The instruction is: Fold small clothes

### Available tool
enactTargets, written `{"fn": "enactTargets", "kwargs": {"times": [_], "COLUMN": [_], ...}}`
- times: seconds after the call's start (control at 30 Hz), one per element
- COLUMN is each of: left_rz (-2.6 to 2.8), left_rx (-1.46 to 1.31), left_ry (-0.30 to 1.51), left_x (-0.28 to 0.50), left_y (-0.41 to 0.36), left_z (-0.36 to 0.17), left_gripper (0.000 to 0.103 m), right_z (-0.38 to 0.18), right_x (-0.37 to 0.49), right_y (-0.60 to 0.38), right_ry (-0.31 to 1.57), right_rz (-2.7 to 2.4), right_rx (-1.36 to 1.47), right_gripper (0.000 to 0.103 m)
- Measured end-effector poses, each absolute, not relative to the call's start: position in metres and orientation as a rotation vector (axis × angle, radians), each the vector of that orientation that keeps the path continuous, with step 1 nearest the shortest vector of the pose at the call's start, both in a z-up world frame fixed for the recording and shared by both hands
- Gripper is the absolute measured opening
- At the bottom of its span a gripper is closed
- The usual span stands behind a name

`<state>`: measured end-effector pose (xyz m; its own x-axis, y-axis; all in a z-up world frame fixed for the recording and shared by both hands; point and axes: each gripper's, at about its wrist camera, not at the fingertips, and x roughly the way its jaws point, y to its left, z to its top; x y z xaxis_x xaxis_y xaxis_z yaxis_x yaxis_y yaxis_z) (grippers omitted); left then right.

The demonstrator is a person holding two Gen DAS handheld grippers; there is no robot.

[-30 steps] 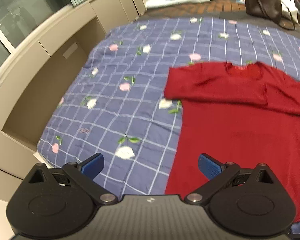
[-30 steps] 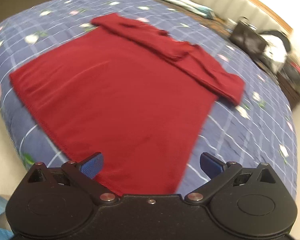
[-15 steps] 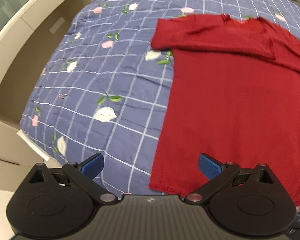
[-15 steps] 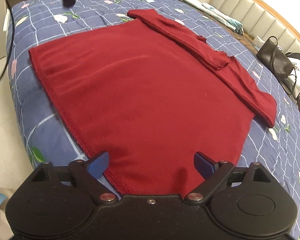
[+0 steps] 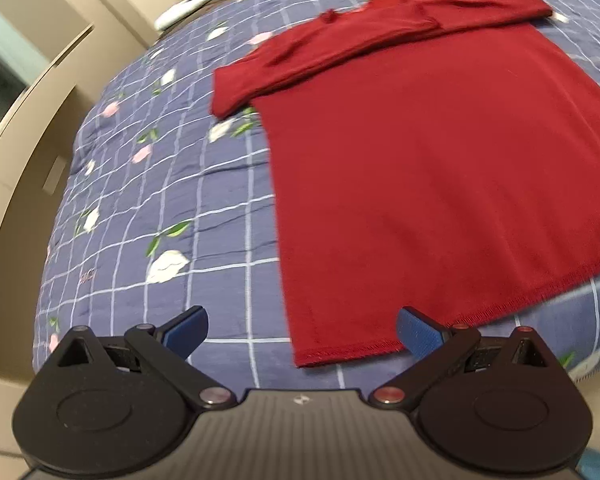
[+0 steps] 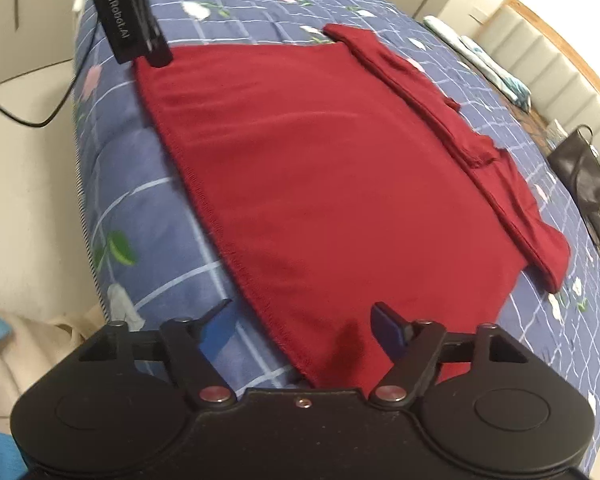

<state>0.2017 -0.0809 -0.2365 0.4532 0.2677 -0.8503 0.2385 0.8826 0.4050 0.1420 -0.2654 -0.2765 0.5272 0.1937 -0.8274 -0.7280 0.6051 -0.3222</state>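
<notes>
A dark red top [image 5: 440,152] lies flat on the bed, its sleeves folded across the chest at the far end. My left gripper [image 5: 302,334] is open, low over the hem's left corner [image 5: 308,356], which lies between the blue pads. My right gripper [image 6: 306,330] is open too, straddling the hem near the right corner of the red top [image 6: 340,184]. In the right wrist view the left gripper [image 6: 136,20] appears at the top left, above the other hem corner, with a hand on it.
The bed carries a blue checked quilt with flowers [image 5: 172,184]. Beige cabinets [image 5: 28,128] stand on the left. A dark handbag [image 6: 584,176] and a padded headboard [image 6: 540,56] are at the far end. A cable [image 6: 28,116] runs beside the bed.
Both grippers have dropped toward the hem: the left has come down to its left corner, the right has closed in on the right corner. Neither has shut.
</notes>
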Motion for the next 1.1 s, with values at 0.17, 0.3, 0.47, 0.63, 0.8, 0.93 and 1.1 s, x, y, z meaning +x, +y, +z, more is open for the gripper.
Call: {"fn": "enactTargets", "kwargs": {"times": [0.17,0.3,0.47,0.63,0.8,0.93,1.1], "left_rz": [-0.067,-0.162,-0.261,-0.292,-0.201,-0.126,-0.103], "left_rx": [0.519,0.571,0.664,0.767,0.857,0.922,0.975], "left_ry": [1.094,1.054,1.020,0.989,0.937,0.908,0.895], "left_x": [0.194,0.184,0.173,0.170,0.184,0.200,0.211], "left_y": [-0.090,-0.103,-0.124,-0.143,-0.147,-0.136,-0.111], "left_z": [-0.245,-0.252,-0.267,-0.288,-0.299,-0.299,-0.293], "left_gripper": [0.103,0.103,0.103,0.103,0.089,0.064,0.010], "right_z": [-0.280,-0.268,-0.247,-0.220,-0.200,-0.196,-0.195], "right_x": [0.141,0.144,0.175,0.208,0.226,0.230,0.219], "right_y": [-0.260,-0.255,-0.266,-0.283,-0.296,-0.302,-0.299], "right_ry": [0.818,0.827,0.931,0.992,0.999,0.997,0.996], "right_rz": [0.633,0.647,0.601,0.565,0.554,0.556,0.590], "right_rx": [-0.732,-0.693,-0.456,-0.214,-0.100,-0.089,-0.172], "right_gripper": [0.047,0.016,0.010,0.009,0.009,0.009,0.008]}}
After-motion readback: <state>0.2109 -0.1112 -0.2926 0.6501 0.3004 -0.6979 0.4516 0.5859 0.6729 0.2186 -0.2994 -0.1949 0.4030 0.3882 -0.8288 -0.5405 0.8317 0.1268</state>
